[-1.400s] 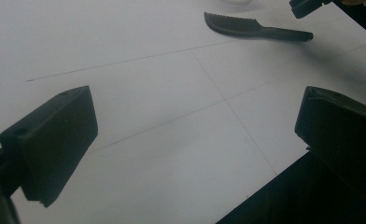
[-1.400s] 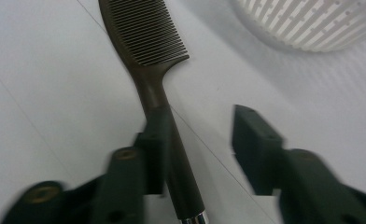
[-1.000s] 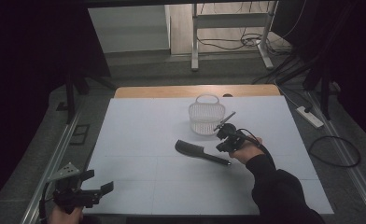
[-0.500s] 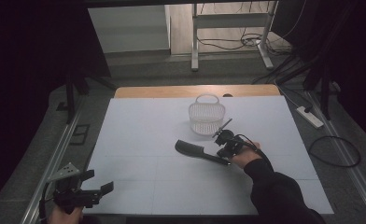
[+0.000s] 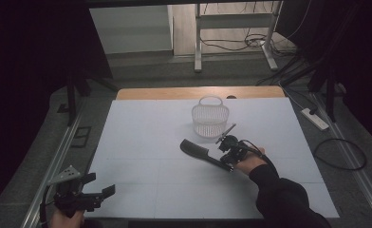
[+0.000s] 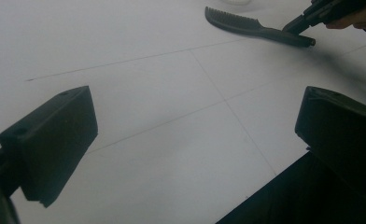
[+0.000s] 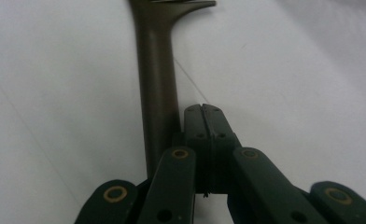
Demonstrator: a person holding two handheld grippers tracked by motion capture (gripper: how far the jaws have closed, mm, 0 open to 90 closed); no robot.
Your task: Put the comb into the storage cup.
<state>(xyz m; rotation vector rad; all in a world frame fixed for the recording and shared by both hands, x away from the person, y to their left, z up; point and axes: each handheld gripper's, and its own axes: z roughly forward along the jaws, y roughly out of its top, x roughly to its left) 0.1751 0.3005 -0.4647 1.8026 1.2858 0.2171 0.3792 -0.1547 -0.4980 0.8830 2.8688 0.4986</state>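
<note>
A black comb [image 5: 199,151] lies flat on the white table, its handle pointing toward the person's right hand. My right gripper [image 5: 226,160] sits low at the handle's end with its jaws pressed together. In the right gripper view the shut gripper [image 7: 203,110] rests on the table just right of the comb's handle [image 7: 155,84], beside it and not around it. My left gripper [image 5: 103,192] hovers at the near left table edge. Its jaws stand wide apart [image 6: 200,135] with bare table between them. That view also shows the comb [image 6: 246,25] and the right gripper [image 6: 295,23] farther off.
A white mesh basket [image 5: 210,118] stands upright just beyond the comb, near the table's far middle. The white table sheet [image 5: 141,142] stretches bare to the left. A power strip [image 5: 315,118] and cables lie on the floor to the right.
The right hand has edged slightly left toward the comb's handle. The left gripper has stayed where it was.
</note>
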